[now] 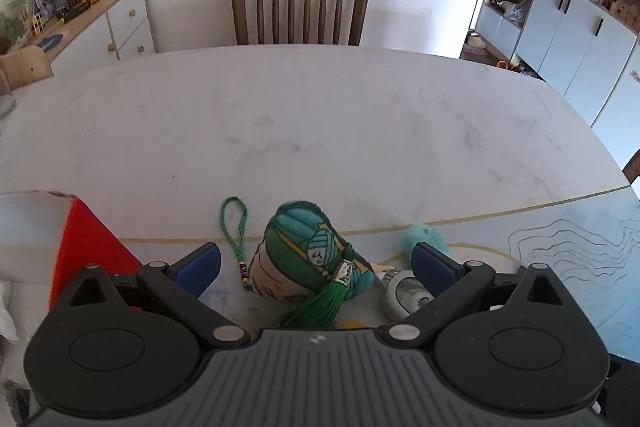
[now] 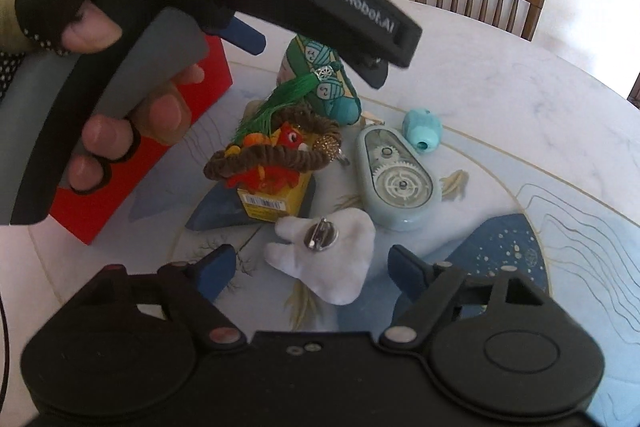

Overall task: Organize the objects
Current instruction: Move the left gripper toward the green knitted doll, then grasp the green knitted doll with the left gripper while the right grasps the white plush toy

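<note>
On a pale marble table (image 1: 320,115) by a red box (image 2: 192,99), both grippers are poised to pick: left gripper (image 1: 316,263) open astride the green pouch (image 1: 312,259), right gripper (image 2: 308,267) open over the white plush (image 2: 332,251); next, closing squarely.

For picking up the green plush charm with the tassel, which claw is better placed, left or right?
Left. The left claw is open with the green plush charm directly between its fingers. The right claw is also open, but frames the white plush piece, nearer than the charm.
</note>
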